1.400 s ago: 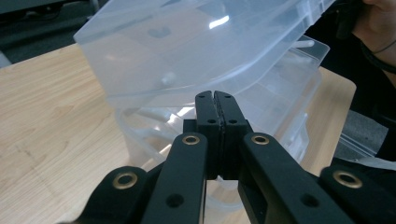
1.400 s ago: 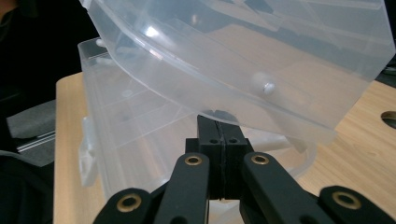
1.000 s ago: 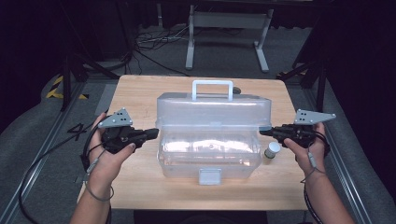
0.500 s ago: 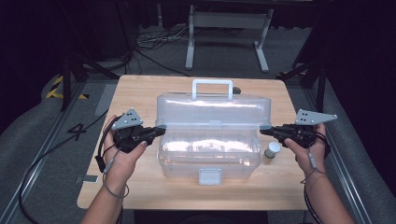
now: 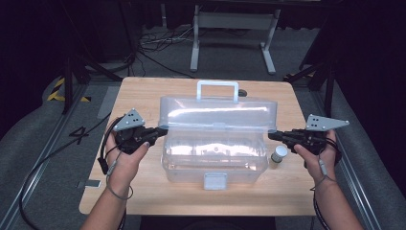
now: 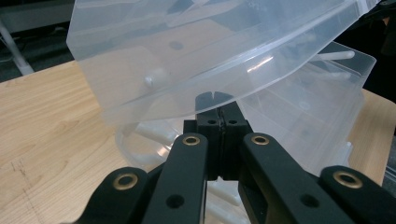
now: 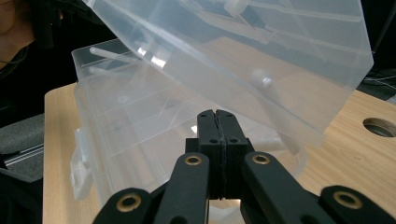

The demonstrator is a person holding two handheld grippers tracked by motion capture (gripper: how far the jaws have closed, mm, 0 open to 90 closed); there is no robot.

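A clear plastic toolbox (image 5: pixel 215 155) stands mid-table, its lid (image 5: pixel 218 112) tilted partly up and a white handle (image 5: pixel 218 86) at the back. My left gripper (image 5: pixel 163 130) is shut, its tips against the box's left end. In the left gripper view the gripper (image 6: pixel 218 100) sits right under the lid's edge (image 6: pixel 154 105). My right gripper (image 5: pixel 271 135) is shut too, at the box's right end. In the right gripper view the gripper (image 7: pixel 218 116) points under the raised lid (image 7: pixel 261 51). Nothing is pinched between either pair of jaws.
A small vial with a white cap (image 5: pixel 278 154) stands on the wooden table (image 5: pixel 143 191) by the box's right end, just below my right gripper. The box's latch (image 5: pixel 215 180) faces the near edge. A round hole (image 7: pixel 379 127) is cut in the tabletop behind the box.
My left gripper has moved right and a little away from the person, up to the box's left end. The right gripper and the box have stayed put.
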